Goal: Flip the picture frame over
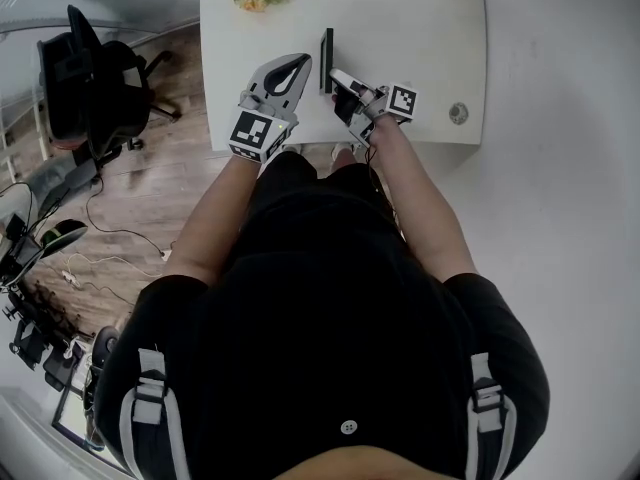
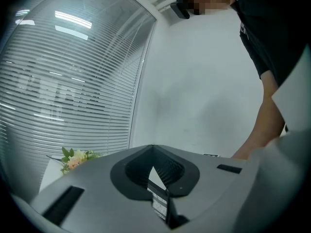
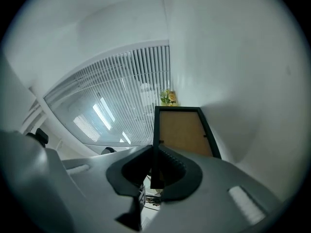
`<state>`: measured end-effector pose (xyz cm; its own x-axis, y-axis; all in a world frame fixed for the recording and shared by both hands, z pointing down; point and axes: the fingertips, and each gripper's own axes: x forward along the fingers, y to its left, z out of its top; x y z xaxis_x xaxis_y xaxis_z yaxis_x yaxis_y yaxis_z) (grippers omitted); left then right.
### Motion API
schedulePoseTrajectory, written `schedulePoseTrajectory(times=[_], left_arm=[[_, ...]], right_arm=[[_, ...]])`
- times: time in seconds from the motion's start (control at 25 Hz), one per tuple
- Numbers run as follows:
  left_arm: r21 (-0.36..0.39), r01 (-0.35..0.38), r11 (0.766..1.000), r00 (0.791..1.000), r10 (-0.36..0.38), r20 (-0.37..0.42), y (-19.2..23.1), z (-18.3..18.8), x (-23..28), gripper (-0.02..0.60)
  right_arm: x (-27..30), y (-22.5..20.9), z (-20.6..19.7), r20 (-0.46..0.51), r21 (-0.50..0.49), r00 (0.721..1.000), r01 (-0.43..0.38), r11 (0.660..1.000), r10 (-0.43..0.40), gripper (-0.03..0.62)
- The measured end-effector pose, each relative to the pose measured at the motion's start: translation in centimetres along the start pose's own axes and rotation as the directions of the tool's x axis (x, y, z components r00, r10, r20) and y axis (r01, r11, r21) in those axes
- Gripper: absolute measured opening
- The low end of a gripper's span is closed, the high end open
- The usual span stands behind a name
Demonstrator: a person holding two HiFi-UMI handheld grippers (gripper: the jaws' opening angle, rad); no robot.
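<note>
Right claw [image 3: 154,154] pinching one upright picture frame [image 3: 183,132]; left claw [image 2: 152,149] pressed together.

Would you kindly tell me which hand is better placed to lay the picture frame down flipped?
Right. The right tool clamps the picture frame, held on edge over the table; the left tool is shut and empty beside it.

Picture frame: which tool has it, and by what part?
The right tool is clamped on the picture frame at the near end of its black border. The left tool is shut and holds nothing.
</note>
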<state>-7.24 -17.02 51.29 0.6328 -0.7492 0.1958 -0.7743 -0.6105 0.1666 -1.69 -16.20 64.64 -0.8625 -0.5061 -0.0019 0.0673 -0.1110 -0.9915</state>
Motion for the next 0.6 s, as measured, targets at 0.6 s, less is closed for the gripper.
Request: schedulePoseTrajectory(times=[0.6], left_arm=[[-0.046, -0.002, 0.999, 1.000, 0.002, 0.010, -0.1, -0.7, -0.5, 0.002]], right_arm=[[-1.7, -1.3, 1.8, 0.007, -0.048, 0.999, 0.035, 0.998, -0.035, 0.052]])
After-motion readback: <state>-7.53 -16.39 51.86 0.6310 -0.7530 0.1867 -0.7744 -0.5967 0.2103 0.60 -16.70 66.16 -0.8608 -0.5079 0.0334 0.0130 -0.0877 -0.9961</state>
